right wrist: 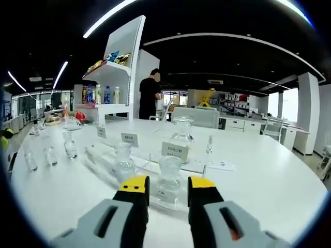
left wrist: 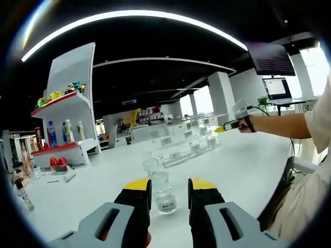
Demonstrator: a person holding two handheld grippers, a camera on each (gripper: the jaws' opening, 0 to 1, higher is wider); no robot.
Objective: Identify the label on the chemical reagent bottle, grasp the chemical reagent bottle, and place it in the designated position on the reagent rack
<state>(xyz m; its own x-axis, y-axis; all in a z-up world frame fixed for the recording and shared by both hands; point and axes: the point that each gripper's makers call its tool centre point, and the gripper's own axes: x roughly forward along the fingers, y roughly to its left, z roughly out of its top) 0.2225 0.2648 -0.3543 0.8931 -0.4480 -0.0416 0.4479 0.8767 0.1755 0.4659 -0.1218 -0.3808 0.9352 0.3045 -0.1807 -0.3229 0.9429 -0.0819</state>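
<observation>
Left tool (left wrist: 169, 188) astride one bottle (left wrist: 164, 192) | right tool (right wrist: 168, 186) astride one bottle (right wrist: 169, 179)

Bottle label (left wrist: 166, 205) too small to read

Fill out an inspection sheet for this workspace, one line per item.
Surface: white table, bare in front.
Job's things: clear bottle between the left claw tips, not clearly clamped; clear bottle between the right claw tips at the clear rack with label cards.
Clutter: more bottles at the table's far side.
Grippers: both claws open around bottles; right claw also seen from the left gripper view, in a hand.
Cables: nothing seen.
Surroundings: white shelf with drinks; person standing behind; monitor.
</observation>
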